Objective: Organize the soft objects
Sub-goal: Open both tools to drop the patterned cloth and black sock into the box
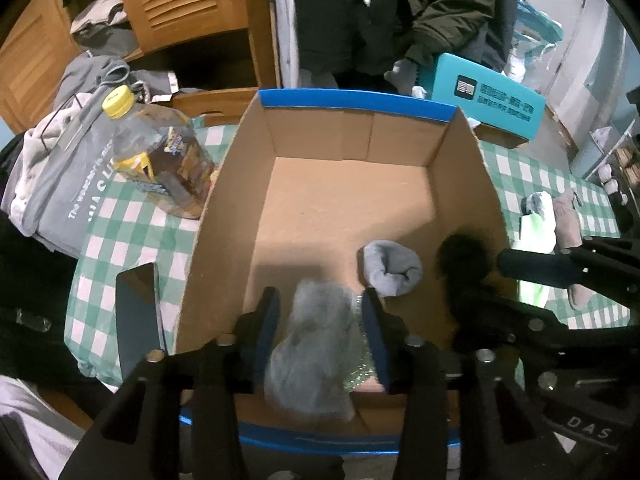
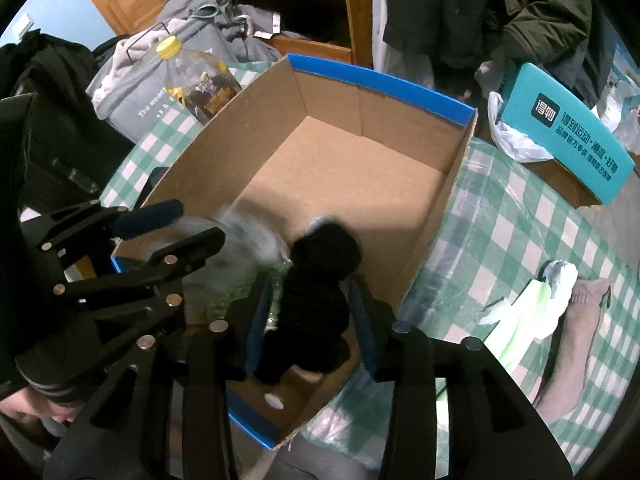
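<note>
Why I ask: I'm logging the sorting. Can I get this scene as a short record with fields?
container: cardboard box, blue rim, on green checked cloth
left claw: open, blurred grey fluffy item between its fingers, over the box
right claw: open, black fluffy item between its fingers, over the box
already in box: rolled grey sock
outside box: beige sock on the cloth

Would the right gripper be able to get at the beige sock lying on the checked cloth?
Probably not yet: the right gripper has a black fuzzy sock between its fingers over the cardboard box. The beige sock lies uncovered.
</note>
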Tool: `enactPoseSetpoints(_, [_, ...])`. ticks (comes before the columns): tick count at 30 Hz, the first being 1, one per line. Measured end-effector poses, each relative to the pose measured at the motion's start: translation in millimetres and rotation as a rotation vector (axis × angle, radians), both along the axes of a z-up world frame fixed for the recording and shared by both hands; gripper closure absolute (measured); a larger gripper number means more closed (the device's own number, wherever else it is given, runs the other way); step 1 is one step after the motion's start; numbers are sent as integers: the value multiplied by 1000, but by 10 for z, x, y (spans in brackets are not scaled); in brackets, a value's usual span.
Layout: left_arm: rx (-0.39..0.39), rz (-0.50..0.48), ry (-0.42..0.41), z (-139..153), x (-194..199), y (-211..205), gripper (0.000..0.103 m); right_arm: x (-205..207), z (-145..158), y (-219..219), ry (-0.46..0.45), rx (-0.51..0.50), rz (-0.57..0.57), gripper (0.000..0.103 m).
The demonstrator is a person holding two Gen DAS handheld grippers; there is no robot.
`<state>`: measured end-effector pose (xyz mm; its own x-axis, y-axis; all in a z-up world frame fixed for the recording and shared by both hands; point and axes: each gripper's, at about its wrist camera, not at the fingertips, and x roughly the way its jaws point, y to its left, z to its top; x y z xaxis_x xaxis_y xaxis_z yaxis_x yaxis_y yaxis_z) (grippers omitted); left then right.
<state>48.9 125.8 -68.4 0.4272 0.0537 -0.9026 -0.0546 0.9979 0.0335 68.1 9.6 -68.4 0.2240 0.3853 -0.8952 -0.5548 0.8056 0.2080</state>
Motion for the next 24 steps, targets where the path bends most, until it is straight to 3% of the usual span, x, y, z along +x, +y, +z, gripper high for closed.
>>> enactPoseSetpoints(2, [-1, 13, -10, 20, -5, 35, 42, 8, 20, -11, -8, 4, -5, 51])
enactPoseSetpoints(5, [-2, 16, -17, 44, -8, 52, 42, 15, 63, -42, -21, 11, -16, 43])
enactPoseSetpoints(24, [11, -52, -44, 165, -4, -318, 32, -6, 136, -579, -60, -7, -107, 30])
